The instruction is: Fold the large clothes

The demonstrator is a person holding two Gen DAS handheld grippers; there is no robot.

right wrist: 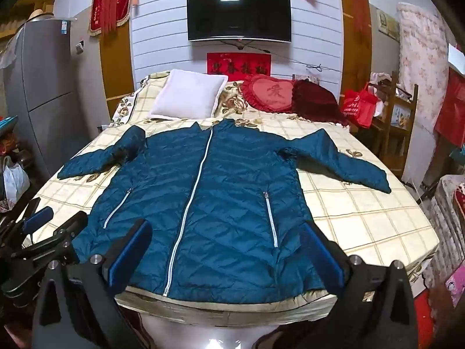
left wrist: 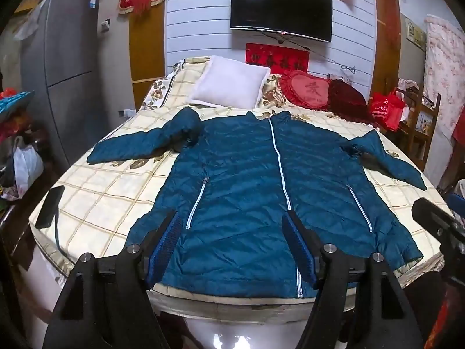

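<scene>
A dark teal quilted jacket [left wrist: 241,180] lies flat and zipped on the bed, front up, collar far from me, both sleeves spread out to the sides. It also fills the middle of the right wrist view [right wrist: 209,197]. My left gripper [left wrist: 231,218] is open and empty, hovering over the jacket's hem at the near bed edge. My right gripper [right wrist: 226,229] is open and empty, also above the hem. The right gripper shows at the right edge of the left wrist view [left wrist: 436,224], and the left gripper at the left edge of the right wrist view [right wrist: 52,229].
The bed [left wrist: 96,192] has a cream checked floral sheet. A white pillow [left wrist: 229,87] and red heart cushions [left wrist: 308,88] lie at its head. A black phone with a cable [left wrist: 49,206] lies on the bed's left edge. A fridge [left wrist: 66,67] stands left, a wooden chair with a red bag [left wrist: 386,110] right.
</scene>
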